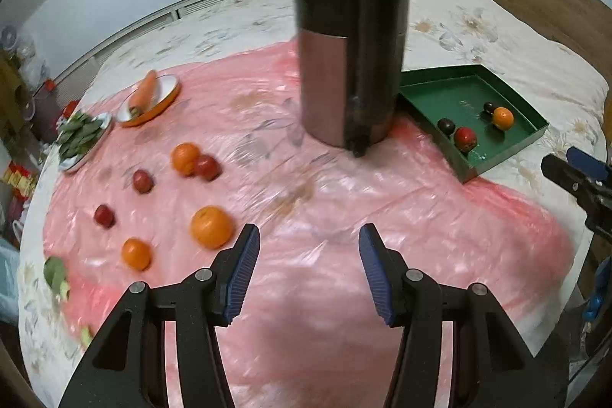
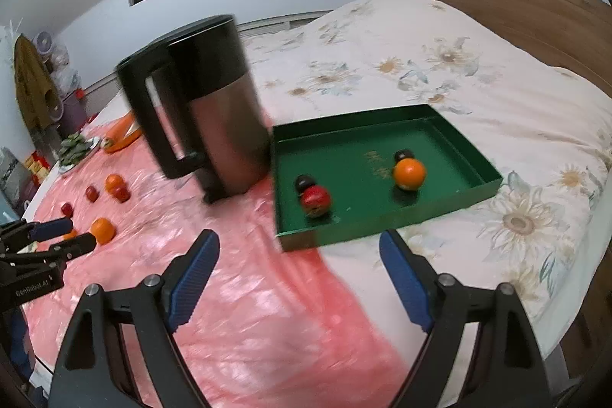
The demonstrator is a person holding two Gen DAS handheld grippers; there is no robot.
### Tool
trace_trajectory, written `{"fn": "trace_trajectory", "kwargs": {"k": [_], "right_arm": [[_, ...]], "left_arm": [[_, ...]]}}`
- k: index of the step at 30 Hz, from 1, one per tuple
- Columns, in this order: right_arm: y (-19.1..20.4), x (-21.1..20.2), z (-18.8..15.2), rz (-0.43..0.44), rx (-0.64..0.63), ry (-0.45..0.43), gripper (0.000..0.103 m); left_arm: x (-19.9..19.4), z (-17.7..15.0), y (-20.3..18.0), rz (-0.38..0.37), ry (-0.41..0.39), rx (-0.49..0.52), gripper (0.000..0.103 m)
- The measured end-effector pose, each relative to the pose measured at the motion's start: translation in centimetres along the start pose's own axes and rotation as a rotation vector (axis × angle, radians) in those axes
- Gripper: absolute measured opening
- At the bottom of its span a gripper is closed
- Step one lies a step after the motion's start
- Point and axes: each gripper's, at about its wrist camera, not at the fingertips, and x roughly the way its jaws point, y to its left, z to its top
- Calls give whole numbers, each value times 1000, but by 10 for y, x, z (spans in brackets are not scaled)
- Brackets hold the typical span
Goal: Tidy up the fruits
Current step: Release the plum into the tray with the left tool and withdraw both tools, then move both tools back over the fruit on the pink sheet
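A green tray (image 1: 535,134) (image 2: 493,184) lies on the bed at the right. It holds an orange (image 1: 502,117) (image 2: 409,174), a red apple (image 1: 465,138) (image 2: 315,200) and two dark fruits (image 1: 446,126) (image 2: 303,182). Several oranges (image 1: 211,226) and small red fruits (image 1: 142,181) lie loose on the pink plastic sheet (image 1: 325,255) at the left. My left gripper (image 1: 309,268) is open and empty above the sheet, right of the nearest orange. My right gripper (image 2: 299,280) is open and empty, in front of the tray's near edge.
A tall black and steel kettle (image 1: 350,52) (image 2: 202,109) stands between the loose fruit and the tray. A carrot on an orange-rimmed plate (image 1: 149,98) and a plate of green leaves (image 1: 82,136) sit far left. A wooden headboard (image 2: 516,2) stands behind.
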Motion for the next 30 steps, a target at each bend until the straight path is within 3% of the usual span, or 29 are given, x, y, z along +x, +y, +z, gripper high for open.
{"fn": "trace_trajectory", "kwargs": {"k": [17,30], "right_arm": [[98,-23,-40,88,-118,25,103],[182,-10,-61,213,-231,70,103]], "left_arm": [[-42,-60,80,22,-38,-132,48],[-55,-112,164,81,-36,-291,48]]}}
